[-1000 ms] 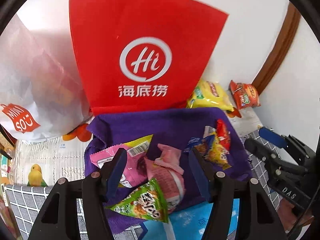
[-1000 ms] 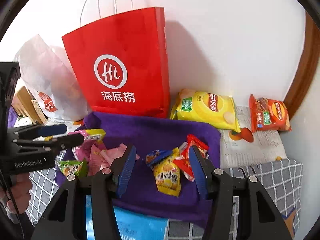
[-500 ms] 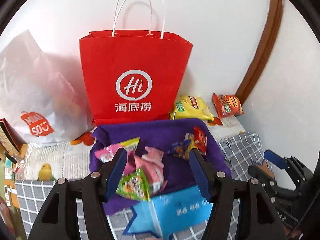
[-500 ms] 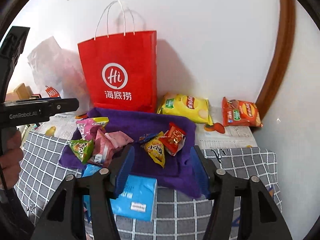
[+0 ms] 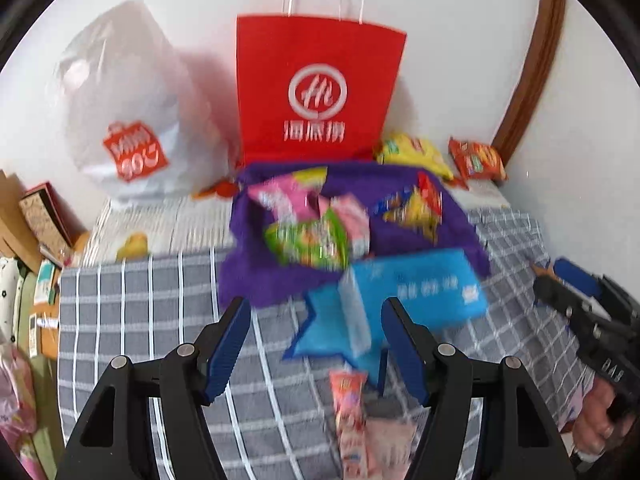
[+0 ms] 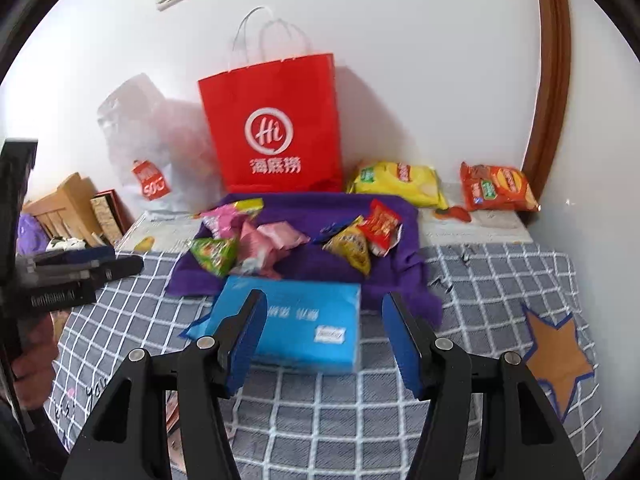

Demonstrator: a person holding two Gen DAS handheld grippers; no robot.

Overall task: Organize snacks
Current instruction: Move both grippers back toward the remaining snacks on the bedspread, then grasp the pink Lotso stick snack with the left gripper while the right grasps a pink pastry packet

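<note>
Pulled back from the snack packets (image 6: 280, 240) heaped on the purple cloth (image 6: 320, 208) at the far side of the bed, left gripper (image 5: 316, 344) and right gripper (image 6: 324, 336) both empty, jaws just widened; sorting not yet begun.

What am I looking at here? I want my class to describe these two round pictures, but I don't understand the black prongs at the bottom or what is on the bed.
There is no robot. A person holds a hand-held gripper in each hand, and each carries a wide-angle camera looking along its two fingers, hence the round pictures.

The left hand-held gripper and the right hand-held gripper both stand open and hold nothing.

On the checked blanket lies a purple cloth with small snack packets on it, and a blue tissue pack lies in front of it. A red paper bag stands against the wall, beside a yellow crisp bag and an orange crisp bag.
</note>
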